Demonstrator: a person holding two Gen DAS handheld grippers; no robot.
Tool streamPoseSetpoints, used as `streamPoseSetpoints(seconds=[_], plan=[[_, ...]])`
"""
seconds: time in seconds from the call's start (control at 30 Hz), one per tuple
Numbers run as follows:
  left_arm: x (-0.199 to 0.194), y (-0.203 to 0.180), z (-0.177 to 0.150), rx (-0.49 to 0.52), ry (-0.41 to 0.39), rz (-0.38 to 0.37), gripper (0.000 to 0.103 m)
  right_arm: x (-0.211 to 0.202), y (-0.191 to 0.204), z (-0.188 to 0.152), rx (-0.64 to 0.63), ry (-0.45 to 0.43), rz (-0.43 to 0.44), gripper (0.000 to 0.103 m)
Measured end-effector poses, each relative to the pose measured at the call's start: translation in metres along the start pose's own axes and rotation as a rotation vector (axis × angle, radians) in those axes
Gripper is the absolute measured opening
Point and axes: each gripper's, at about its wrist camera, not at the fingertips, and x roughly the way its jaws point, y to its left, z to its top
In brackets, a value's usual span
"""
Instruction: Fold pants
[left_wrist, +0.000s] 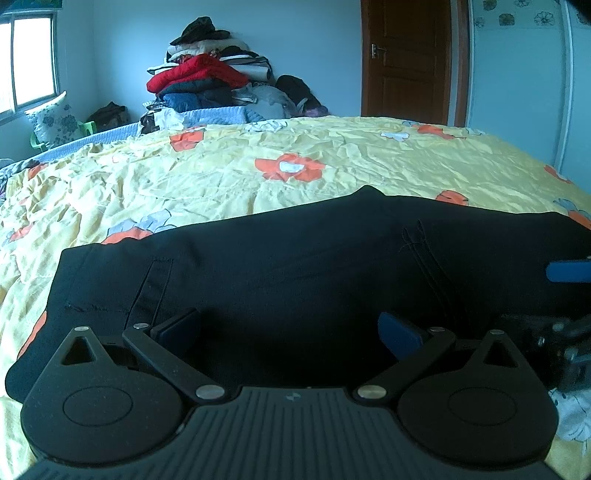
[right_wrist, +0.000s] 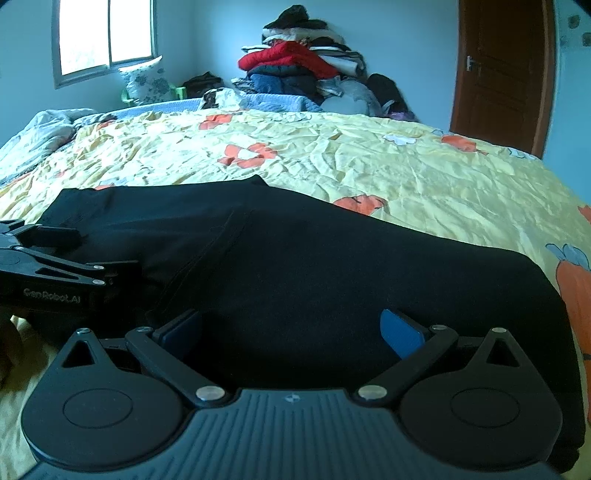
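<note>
Black pants (left_wrist: 295, 258) lie flat across the near part of a bed with a yellow flowered cover (left_wrist: 221, 173). My left gripper (left_wrist: 290, 330) is open, low over the near edge of the pants, its fingers spread wide with cloth between them. My right gripper (right_wrist: 291, 328) is open in the same way over the pants (right_wrist: 332, 266) further right. The right gripper's blue fingertip (left_wrist: 569, 271) shows at the right edge of the left wrist view. The left gripper's black body (right_wrist: 55, 273) shows at the left of the right wrist view.
A tall pile of clothes (left_wrist: 214, 77) stands beyond the far side of the bed (right_wrist: 406, 166). A brown door (left_wrist: 406, 59) is at the back right. A window (right_wrist: 103, 33) and a pillow (right_wrist: 146, 79) are at the back left.
</note>
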Motion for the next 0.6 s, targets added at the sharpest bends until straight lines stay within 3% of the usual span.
streamPoseSetpoints(seconds=[0.1,0.13,0.2,0.33,0.4,0.47,0.6], plan=[[-0.01,0.005,-0.002,0.002,-0.002,-0.033,0.101,-0.007,-0.003,0.01,0.026,-0.012,-0.016,0.103],[-0.015,0.008,-0.003,0.002,-0.003,-0.041,0.095,-0.014,-0.003,0.015,0.017,-0.048,-0.032,0.103],[-0.029,0.017,-0.004,-0.011,-0.011,-0.047,0.095,-0.029,0.003,0.028,-0.047,-0.128,-0.083,0.103],[-0.054,0.053,-0.006,-0.084,-0.025,0.003,0.096,-0.052,0.044,0.051,-0.349,-0.319,-0.25,0.103],[-0.063,0.077,-0.007,-0.134,-0.022,0.06,0.096,-0.056,0.071,0.055,-0.5,-0.4,-0.282,0.103],[-0.072,0.101,-0.007,-0.193,-0.008,0.124,0.096,-0.054,0.106,0.053,-0.648,-0.451,-0.267,0.103],[-0.09,0.148,-0.01,-0.321,0.019,0.196,0.096,-0.042,0.17,0.041,-0.853,-0.436,-0.149,0.103]])
